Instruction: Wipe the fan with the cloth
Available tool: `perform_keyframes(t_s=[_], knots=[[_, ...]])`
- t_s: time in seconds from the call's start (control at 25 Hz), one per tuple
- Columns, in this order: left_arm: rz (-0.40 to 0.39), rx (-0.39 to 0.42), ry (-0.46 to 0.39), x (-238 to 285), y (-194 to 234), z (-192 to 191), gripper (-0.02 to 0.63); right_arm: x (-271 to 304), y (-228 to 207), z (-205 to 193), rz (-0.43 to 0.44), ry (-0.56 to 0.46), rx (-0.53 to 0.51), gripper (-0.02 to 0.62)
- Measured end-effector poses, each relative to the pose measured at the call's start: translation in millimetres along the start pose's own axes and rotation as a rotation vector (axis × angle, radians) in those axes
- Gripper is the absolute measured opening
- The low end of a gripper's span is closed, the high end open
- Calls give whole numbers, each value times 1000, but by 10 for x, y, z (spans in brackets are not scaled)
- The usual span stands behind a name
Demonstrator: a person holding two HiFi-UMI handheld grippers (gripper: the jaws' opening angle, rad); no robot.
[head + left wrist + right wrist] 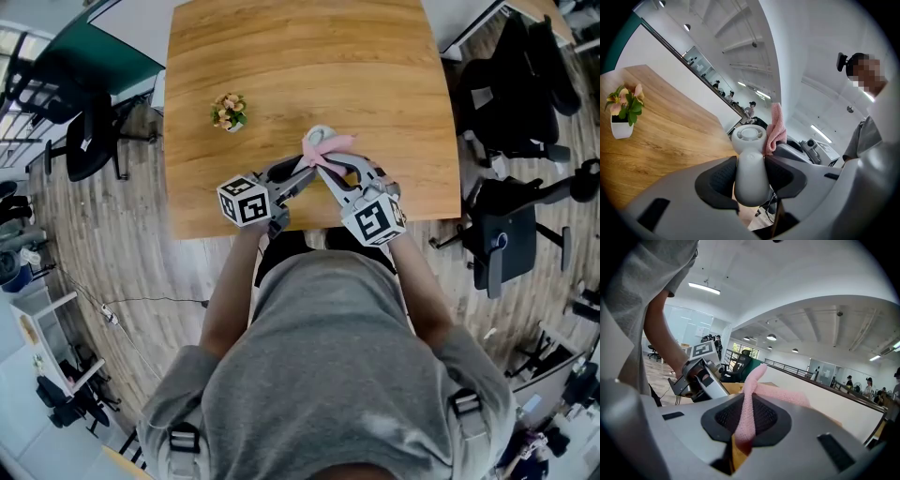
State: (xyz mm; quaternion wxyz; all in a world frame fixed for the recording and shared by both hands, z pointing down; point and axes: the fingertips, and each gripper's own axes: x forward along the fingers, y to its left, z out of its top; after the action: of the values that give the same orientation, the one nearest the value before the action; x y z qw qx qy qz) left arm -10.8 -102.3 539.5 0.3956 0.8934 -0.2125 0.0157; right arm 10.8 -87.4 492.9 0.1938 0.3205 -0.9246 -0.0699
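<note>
1. The handle of the white fan (749, 137) is clamped between the pads of the left gripper (751, 178). Its round head is left sticking out past the fingertips.
2. A fold of the pink cloth (757, 379) is pinched between the almost closed pads of the right gripper (746, 417).
3. The cloth is held right against the side of the fan's head.
4. Both grippers are crossed above the near edge of the wooden table (375, 75).
5. A small potted plant (229, 112) is seen standing on the table, well apart.
</note>
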Motion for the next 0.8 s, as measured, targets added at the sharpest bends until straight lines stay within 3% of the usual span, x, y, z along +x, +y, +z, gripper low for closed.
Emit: perform_keyframes(t_s=[0.16,0.52,0.8], knots=[[-41,-28,-21,71,-55,12,201,-110,-113,11,-18,-20,10,45],[-155,-171,-77,67,-187,-1,201,-345,-445,80,-80,-114,197,46],[-213,-131,-40,48,-338,4,201,-416,-649,30,-40,-87,169,44]])
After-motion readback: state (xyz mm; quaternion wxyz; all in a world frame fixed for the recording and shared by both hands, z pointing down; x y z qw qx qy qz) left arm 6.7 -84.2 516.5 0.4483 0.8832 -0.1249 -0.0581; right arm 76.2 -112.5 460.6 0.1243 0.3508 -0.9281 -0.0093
